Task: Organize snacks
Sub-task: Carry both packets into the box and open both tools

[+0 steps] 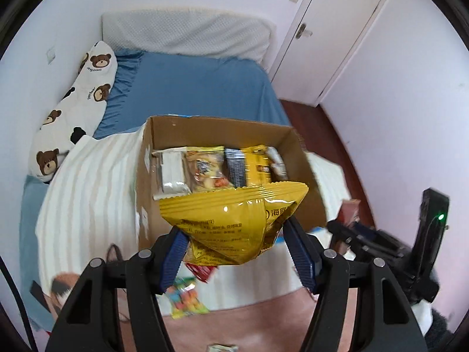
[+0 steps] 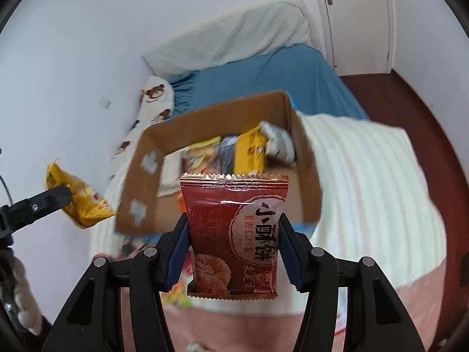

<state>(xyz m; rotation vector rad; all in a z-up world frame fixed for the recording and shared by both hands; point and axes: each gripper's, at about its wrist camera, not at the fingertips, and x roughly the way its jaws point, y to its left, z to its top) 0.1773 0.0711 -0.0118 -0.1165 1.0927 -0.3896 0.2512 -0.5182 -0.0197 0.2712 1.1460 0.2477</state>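
On a bed with a blue sheet (image 1: pixel 202 88) and a white striped blanket (image 1: pixel 93 182), an open cardboard box (image 1: pixel 222 129) holds several snack packets standing in a row. Just in front of the box, above its near edge, the left claw (image 1: pixel 237 252) is clamped on the lower part of a yellow snack bag (image 1: pixel 231 220), which hangs crumpled between the blue pads. To its right, the right claw (image 2: pixel 231 249) is clamped on the sides of a red pastry packet (image 2: pixel 234 234), held upright near the box's front wall.

Both packets look light, thin-filmed and glossy, so they probably slip easily and crush under pressure. The pastry inside the red packet likely breaks if squeezed, so a hold at the sealed edges or flat sides seems safer than across the middle. The yellow bag appears soft and air-filled, and it would deform rather than resist. A few more wrapped snacks (image 1: pixel 187 299) lie loose on the blanket below the claws.
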